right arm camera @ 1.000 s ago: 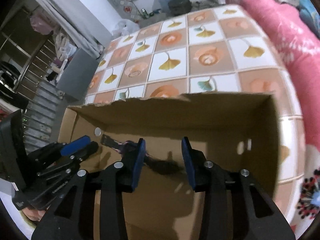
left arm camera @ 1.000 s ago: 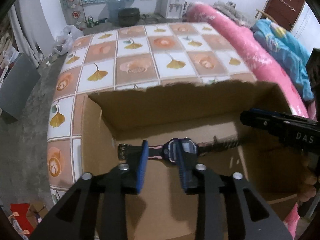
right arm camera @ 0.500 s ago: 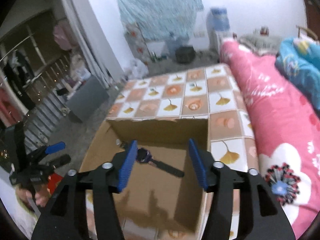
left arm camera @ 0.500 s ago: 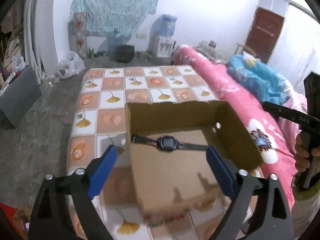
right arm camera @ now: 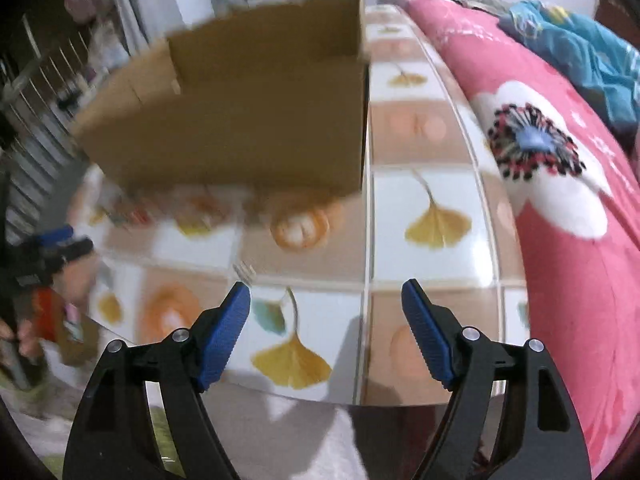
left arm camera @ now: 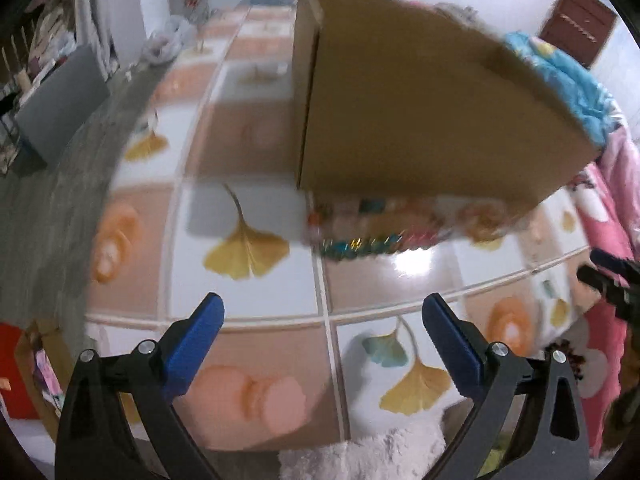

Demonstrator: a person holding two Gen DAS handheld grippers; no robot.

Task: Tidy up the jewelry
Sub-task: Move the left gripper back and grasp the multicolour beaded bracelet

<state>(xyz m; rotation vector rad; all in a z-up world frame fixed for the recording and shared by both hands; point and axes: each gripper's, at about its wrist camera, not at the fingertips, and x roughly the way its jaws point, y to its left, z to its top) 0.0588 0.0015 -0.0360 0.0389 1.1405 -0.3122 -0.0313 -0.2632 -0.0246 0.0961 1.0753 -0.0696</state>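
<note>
**Both grippers empty and spreading over the near edge of the tiled table, beaded jewelry by the box**

Two wrist views look down on a table (left arm camera: 248,152) covered in a pattern of ginkgo leaves and orange flowers. Both pictures are blurred by motion.

The left gripper (left arm camera: 323,322) hovers above the table's near edge with its blue-padded jaws spreading to about their widest. Nothing is between them. The right gripper (right arm camera: 326,308) also hovers above the near edge, toward the right side by a pink floral blanket (right arm camera: 568,208). Its jaws are opening too and hold nothing.

A cardboard box (left arm camera: 420,112) stands farther back on the table. From these angles only its outer walls show, so its contents cannot be seen.

A strand of multicoloured beaded jewelry (left arm camera: 360,242) lies on the table against the foot of the box's near wall. It is ahead of the left gripper and a little to its right, apart from the jaws. In the right view the same spot is only a smear of colour, ahead and to the left.

As a judgement, the task seems partway through: at least this strand is still outside the box, and picking it up looks like the likely next step.
</note>
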